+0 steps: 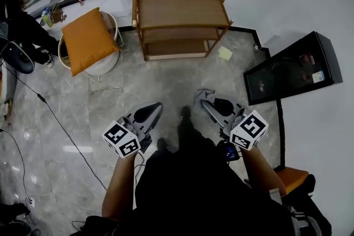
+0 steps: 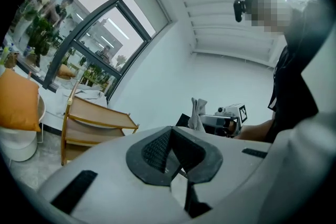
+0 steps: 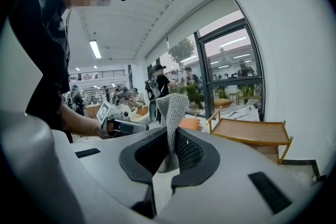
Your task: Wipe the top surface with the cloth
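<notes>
With the right gripper (image 1: 209,101) clamped on the cloth (image 3: 169,113) and the left gripper (image 1: 148,112) closed and empty, wiping seems unstarted; next, carry the cloth to the far shelf (image 1: 182,11).

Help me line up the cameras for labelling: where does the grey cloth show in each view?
Head view: cloth right of centre, poking out of the right gripper.
Left gripper view: cloth right of centre, upright in the right gripper across the room.
Right gripper view: cloth at centre, clamped between the fingers.
Shared landmark: the wooden shelf.
</notes>
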The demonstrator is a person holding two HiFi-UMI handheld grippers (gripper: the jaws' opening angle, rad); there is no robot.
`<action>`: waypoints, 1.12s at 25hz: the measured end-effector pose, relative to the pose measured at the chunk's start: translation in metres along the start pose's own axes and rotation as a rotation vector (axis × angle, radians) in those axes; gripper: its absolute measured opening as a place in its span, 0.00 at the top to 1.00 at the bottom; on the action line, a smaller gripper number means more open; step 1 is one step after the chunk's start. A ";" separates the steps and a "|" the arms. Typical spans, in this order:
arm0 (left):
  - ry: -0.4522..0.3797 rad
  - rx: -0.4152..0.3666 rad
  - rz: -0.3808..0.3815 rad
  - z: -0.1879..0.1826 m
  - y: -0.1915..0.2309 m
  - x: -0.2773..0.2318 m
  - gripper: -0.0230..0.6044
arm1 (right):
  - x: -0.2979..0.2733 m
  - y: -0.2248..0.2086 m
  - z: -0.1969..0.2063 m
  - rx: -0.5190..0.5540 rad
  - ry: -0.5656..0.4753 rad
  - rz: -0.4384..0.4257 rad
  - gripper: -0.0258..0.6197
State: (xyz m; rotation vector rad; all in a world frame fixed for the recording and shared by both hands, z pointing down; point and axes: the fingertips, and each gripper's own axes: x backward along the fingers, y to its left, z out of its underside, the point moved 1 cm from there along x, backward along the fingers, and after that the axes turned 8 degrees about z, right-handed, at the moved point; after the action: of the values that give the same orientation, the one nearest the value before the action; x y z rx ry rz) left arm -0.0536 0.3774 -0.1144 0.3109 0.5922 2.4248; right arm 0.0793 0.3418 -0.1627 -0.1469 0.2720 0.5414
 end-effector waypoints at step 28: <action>0.075 0.033 -0.174 -0.068 0.145 -0.178 0.95 | -0.106 -0.291 -0.017 0.049 -0.009 -0.100 0.91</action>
State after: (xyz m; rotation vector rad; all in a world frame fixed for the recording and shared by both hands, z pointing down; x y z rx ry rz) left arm -0.0128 0.1409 -0.1177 0.1748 0.6645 2.2687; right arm 0.1415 0.0397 -0.1284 -0.1095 0.2676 0.4357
